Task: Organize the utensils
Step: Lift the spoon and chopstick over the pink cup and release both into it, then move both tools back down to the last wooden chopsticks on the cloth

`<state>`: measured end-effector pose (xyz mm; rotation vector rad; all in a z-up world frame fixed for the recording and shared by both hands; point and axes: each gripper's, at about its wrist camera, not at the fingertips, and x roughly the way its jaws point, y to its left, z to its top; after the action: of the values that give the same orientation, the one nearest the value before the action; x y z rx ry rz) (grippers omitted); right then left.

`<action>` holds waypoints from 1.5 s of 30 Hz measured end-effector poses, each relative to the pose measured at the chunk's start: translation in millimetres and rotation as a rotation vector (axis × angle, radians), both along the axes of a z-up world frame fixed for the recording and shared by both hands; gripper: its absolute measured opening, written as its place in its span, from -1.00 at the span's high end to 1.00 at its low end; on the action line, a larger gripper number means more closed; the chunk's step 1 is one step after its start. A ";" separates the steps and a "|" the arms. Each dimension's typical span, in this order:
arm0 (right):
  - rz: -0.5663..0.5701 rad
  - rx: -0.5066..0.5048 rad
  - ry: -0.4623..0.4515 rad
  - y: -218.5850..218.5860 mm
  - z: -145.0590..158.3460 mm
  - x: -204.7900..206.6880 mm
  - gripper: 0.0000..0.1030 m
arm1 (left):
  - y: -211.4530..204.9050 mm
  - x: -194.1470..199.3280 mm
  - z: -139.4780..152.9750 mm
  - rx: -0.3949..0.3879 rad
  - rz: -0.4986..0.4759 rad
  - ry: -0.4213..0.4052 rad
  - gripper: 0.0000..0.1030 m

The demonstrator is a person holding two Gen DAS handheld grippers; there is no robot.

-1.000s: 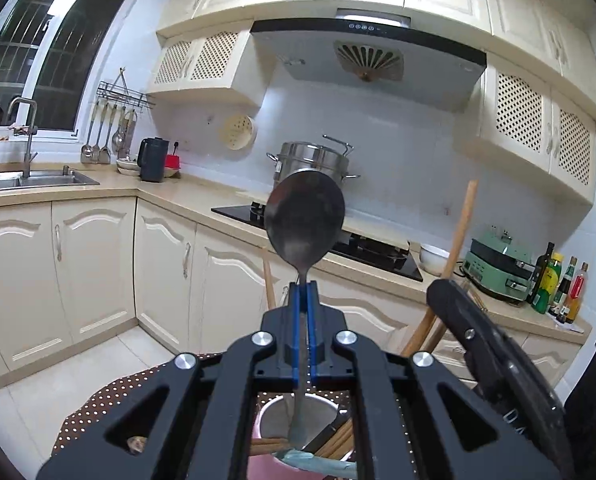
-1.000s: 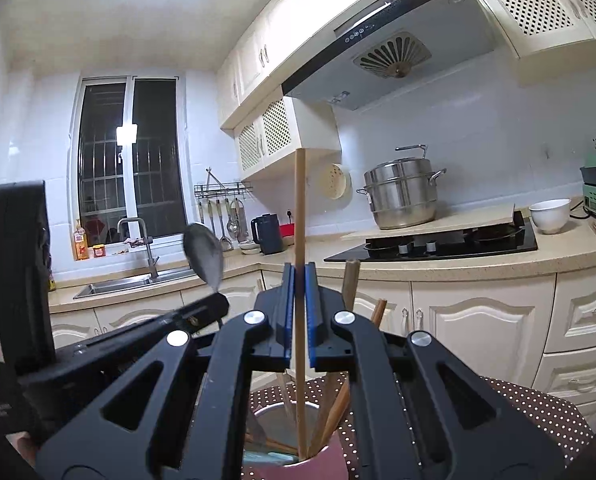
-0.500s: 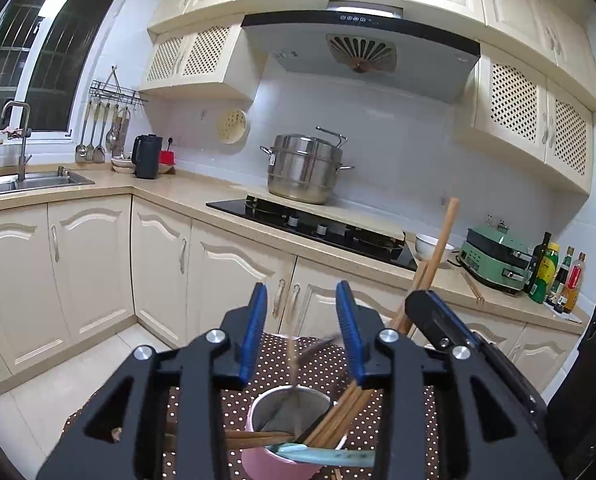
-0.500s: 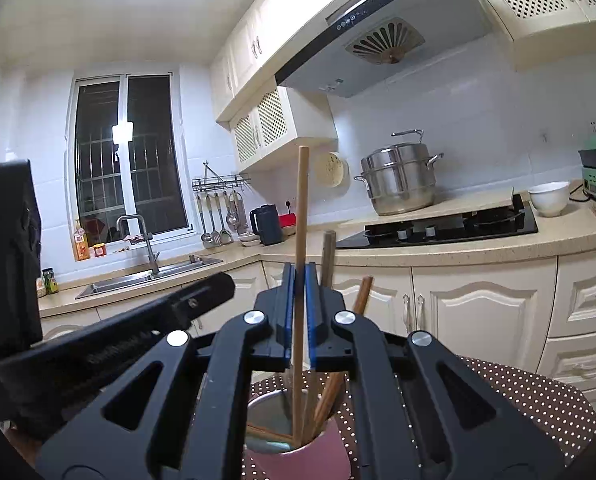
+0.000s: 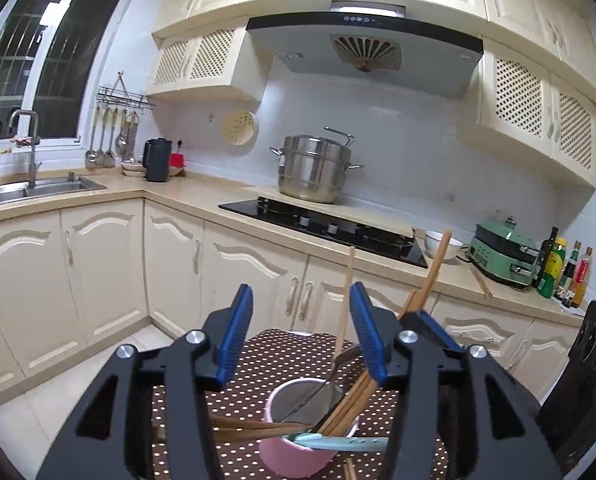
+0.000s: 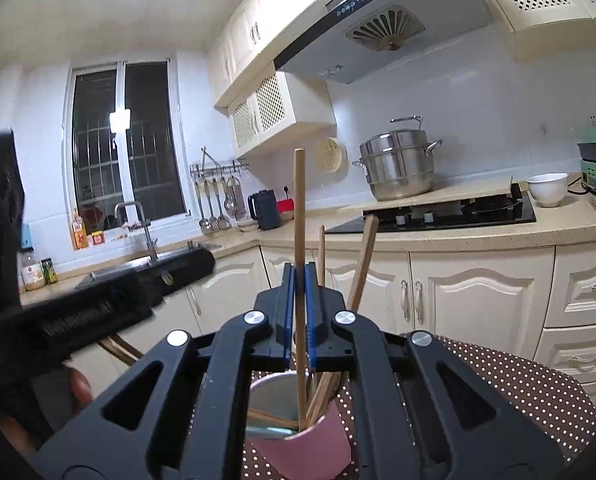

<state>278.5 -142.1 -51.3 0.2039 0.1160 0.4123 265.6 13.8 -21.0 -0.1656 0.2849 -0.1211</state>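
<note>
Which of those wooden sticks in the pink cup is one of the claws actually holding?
The tallest, upright chopstick. The right gripper is clamped on it above the pink cup, while the other chopsticks lean loose in the cup, free of both grippers.

Both wrist views look down closely onto the pink cup [image 5: 298, 450] [image 6: 318, 440] from opposite sides, facing the stove [image 5: 330, 228] [image 6: 450, 212] beyond it.

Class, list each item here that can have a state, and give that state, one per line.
Left gripper: open, holding nothing.
Right gripper: shut on wooden chopstick, upright.
Pink cup: upright, holding utensils.
Metal spoon: in the cup, leaning.
Window: closed.
</note>
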 end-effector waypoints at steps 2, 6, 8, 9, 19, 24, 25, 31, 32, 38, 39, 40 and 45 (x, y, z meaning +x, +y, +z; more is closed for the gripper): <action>0.003 -0.016 0.021 2.0 -3.7 1.7 0.88 | 4.5 -3.7 1.4 0.000 0.013 0.003 -0.02; 0.014 -0.048 0.068 8.1 -13.5 1.9 0.88 | 12.4 -10.5 0.9 0.008 0.043 0.018 -0.03; 0.008 -0.056 0.075 9.6 -16.2 -2.8 0.88 | 16.2 -14.3 0.6 0.014 0.056 0.026 -0.03; 0.008 -0.057 0.074 9.9 -15.9 -5.3 0.88 | 17.3 -16.2 0.7 0.016 0.060 0.027 -0.03; -0.037 -0.036 0.042 3.9 2.0 -35.8 0.11 | 27.4 -44.9 5.5 0.033 0.081 0.047 -0.09; -0.056 -0.037 0.038 -1.1 10.3 -52.1 0.05 | 27.0 -63.1 3.7 0.048 0.076 0.063 -0.17; -0.060 -0.034 0.039 -2.8 11.4 -55.3 0.05 | 26.3 -66.1 2.5 0.053 0.073 0.072 -0.17; -0.075 -0.047 0.068 -14.0 12.1 -74.0 0.00 | 18.5 -84.9 -7.7 0.087 0.034 0.142 -0.17; -0.079 -0.056 0.085 -17.3 9.6 -77.4 -0.03 | 17.1 -86.9 -10.1 0.094 0.013 0.163 -0.17; -0.127 -0.099 0.199 -38.5 -7.9 -85.9 -0.17 | 3.2 -92.5 -31.6 0.118 -0.117 0.347 -0.17; -0.139 -0.102 0.223 -43.0 -11.9 -86.2 -0.20 | 0.0 -93.4 -36.7 0.125 -0.128 0.374 -0.17; -0.155 -0.108 0.262 -48.8 -17.7 -85.1 -0.21 | -4.6 -93.7 -43.5 0.137 -0.144 0.413 -0.17; -0.197 -0.110 0.419 -67.3 -44.8 -80.2 -0.25 | -21.2 -86.6 -81.0 0.161 -0.180 0.589 -0.17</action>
<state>198.3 -209.4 -96.1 0.1890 0.5249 0.1612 179.0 -7.4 -102.0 -0.0109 0.8946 -0.2261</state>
